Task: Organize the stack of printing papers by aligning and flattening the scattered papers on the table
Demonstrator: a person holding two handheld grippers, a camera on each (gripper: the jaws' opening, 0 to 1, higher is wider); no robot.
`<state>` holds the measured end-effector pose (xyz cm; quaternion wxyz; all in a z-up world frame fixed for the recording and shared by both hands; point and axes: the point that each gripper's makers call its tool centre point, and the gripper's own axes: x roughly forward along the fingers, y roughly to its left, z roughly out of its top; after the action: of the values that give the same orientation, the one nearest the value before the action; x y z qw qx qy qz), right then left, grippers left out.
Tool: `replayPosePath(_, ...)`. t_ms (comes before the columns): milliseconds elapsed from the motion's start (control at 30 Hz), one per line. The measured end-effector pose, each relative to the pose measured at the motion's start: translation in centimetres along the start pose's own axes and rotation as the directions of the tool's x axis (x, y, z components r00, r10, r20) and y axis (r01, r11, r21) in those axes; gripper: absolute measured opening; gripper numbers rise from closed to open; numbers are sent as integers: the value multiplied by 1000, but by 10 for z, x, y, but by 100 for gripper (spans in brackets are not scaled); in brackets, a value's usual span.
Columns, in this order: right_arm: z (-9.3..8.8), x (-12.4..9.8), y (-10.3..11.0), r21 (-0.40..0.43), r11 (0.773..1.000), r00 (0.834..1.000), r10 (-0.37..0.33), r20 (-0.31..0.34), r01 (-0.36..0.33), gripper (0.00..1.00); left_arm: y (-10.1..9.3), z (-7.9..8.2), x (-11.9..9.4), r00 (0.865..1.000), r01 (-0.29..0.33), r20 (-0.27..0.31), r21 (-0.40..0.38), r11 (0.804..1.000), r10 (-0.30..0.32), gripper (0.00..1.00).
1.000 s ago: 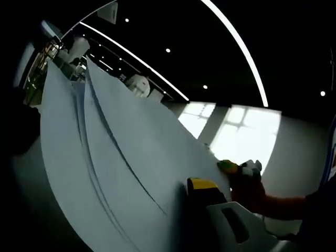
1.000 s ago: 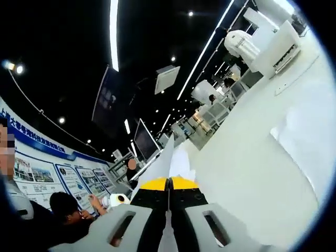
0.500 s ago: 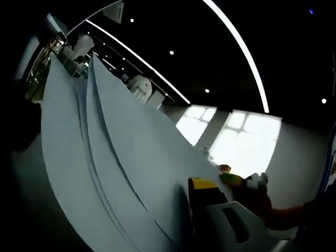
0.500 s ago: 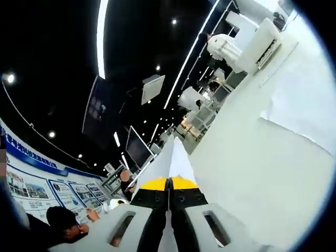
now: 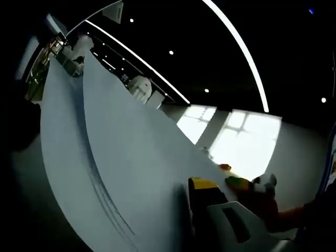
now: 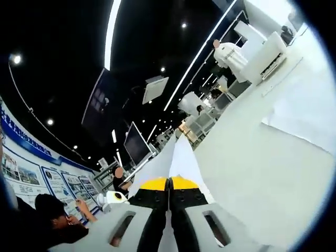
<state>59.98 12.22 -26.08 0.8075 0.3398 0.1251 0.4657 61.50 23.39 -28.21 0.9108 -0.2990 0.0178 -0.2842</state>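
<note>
Left gripper view: the left gripper (image 5: 202, 191) holds the stack of papers (image 5: 121, 157) on edge, one yellow-tipped jaw pressed flat against the sheets' near face with the other jaw hidden behind them, and the stack sweeps up and away from the gripper toward the ceiling lights; beyond the stack's far edge, past the gripper's tip, sits the right gripper (image 5: 247, 184). Right gripper view: the right gripper (image 6: 169, 185) has both yellow-tipped jaws closed tight on the papers' thin edge (image 6: 176, 157), which runs straight ahead between them, with the white counter (image 6: 262, 157) spreading off to the gripper's right.
</note>
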Motion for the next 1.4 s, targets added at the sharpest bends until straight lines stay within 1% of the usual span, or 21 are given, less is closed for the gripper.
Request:
replayPosePath(133, -4, 0, 5, -56, 998, 1000, 3, 5, -3, 0, -1, -1, 0, 1000, -1, -2, 0, 1000, 1, 17)
replayPosePath(400, -7, 0, 8, -92, 996, 1000, 0, 12, 1, 0, -2, -1, 0, 1000, 1, -4, -1, 1000, -1, 17)
replayPosePath(500, -10, 1, 10, -127, 992, 1000, 3, 10, -2, 0, -3, -2, 0, 1000, 2, -4, 1, 1000, -2, 17)
replayPosePath(733, -11, 1, 8, -122, 992, 1000, 1, 3, -1, 0, -3, -1, -1, 1000, 4, 0, 3, 1000, -4, 16)
replayPosePath(900, -13, 2, 7, -139, 990, 1000, -4, -7, 3, 0, -4, -1, -1, 1000, 8, 3, 21, 1000, -8, 12)
replayPosePath(967, -14, 3, 6, -163, 987, 1000, -8, -5, 7, 0, -4, 1, -3, 1000, 4, 18, 40, 999, -4, 9)
replayPosePath(1000, -15, 3, 6, -190, 982, 1000, -13, -11, 11, 0, -4, 2, -3, 1000, 3, 24, 44, 999, -4, 9)
replayPosePath(1067, -15, 4, 7, -258, 966, 1000, -20, 0, 19, 4, -4, 4, -4, 999, 2, 35, 46, 999, -4, 8)
replayPosePath(1100, -16, 4, 9, -260, 966, 1000, -15, 0, 15, 7, -3, 5, -5, 999, -3, 41, 49, 999, 1, 7)
replayPosePath(1133, -16, 4, 9, -262, 965, 1000, -13, 2, 13, 13, -2, 6, -5, 999, -7, 48, 52, 999, 4, 7)
replayPosePath(1200, -14, 4, 10, -276, 961, 1000, -4, 9, 6, 20, -2, 8, -6, 998, -9, 57, 50, 999, 6, 7)
replayPosePath(1300, -14, 4, 9, -305, 952, 1000, -10, 15, 14, 25, 1, 10, -6, 997, -23, 68, 43, 999, 20, 7)
replayPosePath(1400, -13, 4, 9, -314, 949, 1000, -10, 18, 15, 29, 7, 12, -5, 995, -62, 75, 41, 997, 59, 7)
